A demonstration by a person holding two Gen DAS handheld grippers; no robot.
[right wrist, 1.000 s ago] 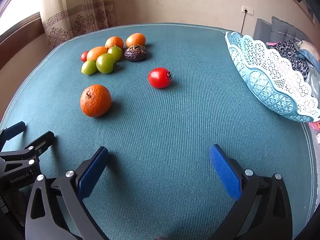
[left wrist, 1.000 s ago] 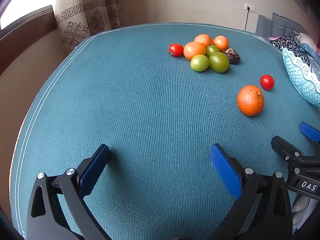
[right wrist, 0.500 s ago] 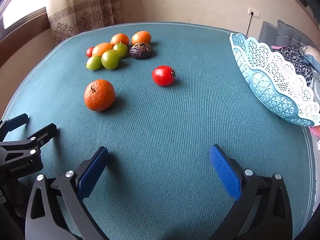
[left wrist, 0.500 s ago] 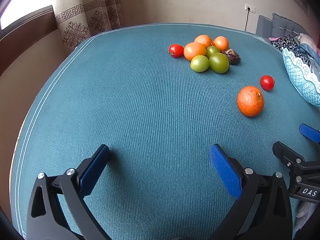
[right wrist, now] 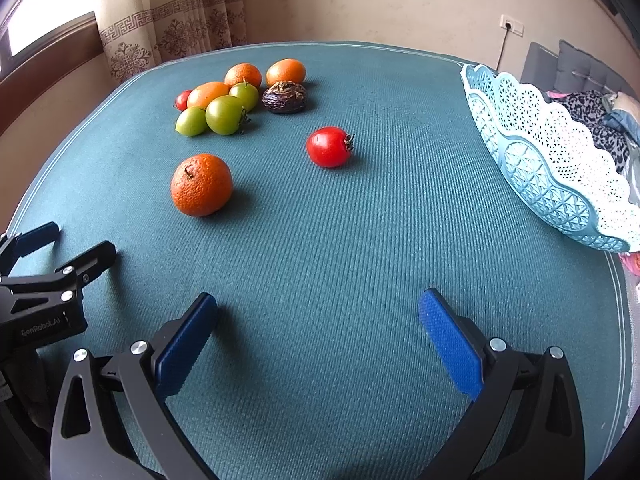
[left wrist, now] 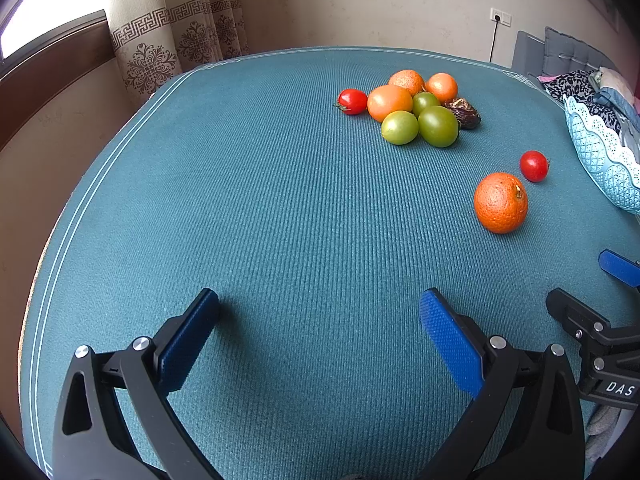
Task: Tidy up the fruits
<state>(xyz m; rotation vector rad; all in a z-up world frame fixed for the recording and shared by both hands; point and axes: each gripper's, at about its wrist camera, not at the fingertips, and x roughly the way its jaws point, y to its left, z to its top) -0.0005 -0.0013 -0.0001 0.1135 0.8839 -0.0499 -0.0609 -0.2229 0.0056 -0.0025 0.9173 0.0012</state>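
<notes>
Right wrist view: a pale blue lattice plastic basket (right wrist: pixel 552 160) is seen at the right edge of the teal ribbed table mat (right wrist: pixel 320 240); its interior is barely visible, and no fruit can be made out in it. A rough-skinned orange (right wrist: pixel 201 185) and a red tomato (right wrist: pixel 329 147) lie apart on the mat, with a cluster of orange, green and dark fruits (right wrist: pixel 240 96) farther back. The right gripper (right wrist: pixel 318 312) and left gripper (left wrist: pixel 320 312) are spread wide, nothing held.
</notes>
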